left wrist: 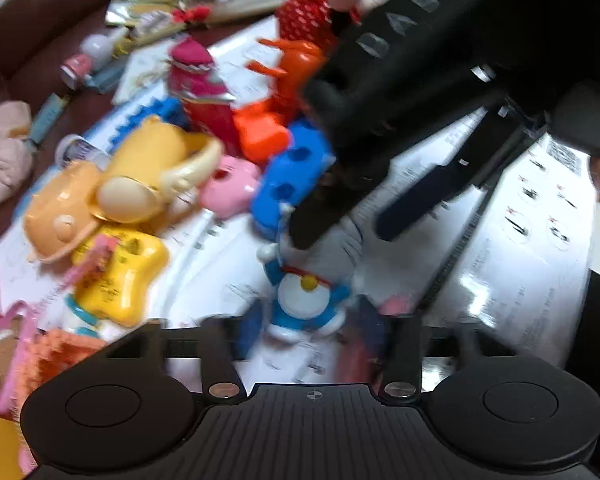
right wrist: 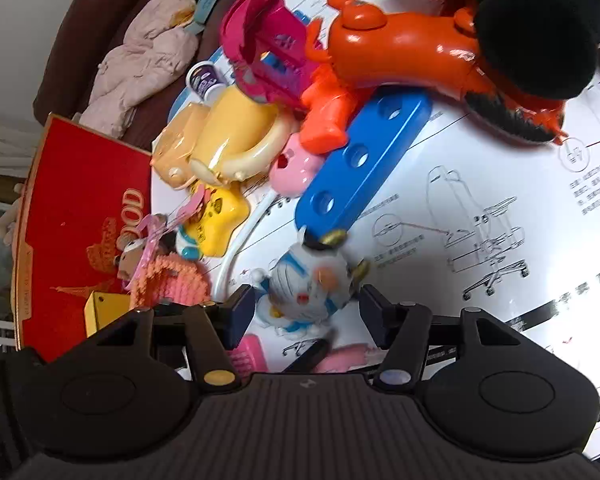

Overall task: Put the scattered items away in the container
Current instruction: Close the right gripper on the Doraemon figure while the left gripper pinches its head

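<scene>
A blue-and-white cat figure (left wrist: 304, 300) (right wrist: 312, 280) lies on a big printed paper sheet (right wrist: 500, 184). My right gripper (right wrist: 308, 308) reaches down over the figure with a finger on each side; small gaps show at both pads, so it is open. In the left wrist view the right gripper (left wrist: 356, 224) comes in from the upper right and hides the figure's head. My left gripper (left wrist: 308, 336) has the figure's feet between its blurred fingers; whether its pads press on the figure I cannot tell. The red box (right wrist: 80, 200) lies at the left.
A heap of toys fills the sheet's far left: a blue block with holes (right wrist: 360, 160), an orange plastic animal (right wrist: 400, 56), a yellow cup (left wrist: 156, 168), a pink piece (left wrist: 228, 188), a yellow star (left wrist: 120, 276). A black plush ear (right wrist: 536, 36) is at top right. A brown sofa (left wrist: 40, 20) lies behind.
</scene>
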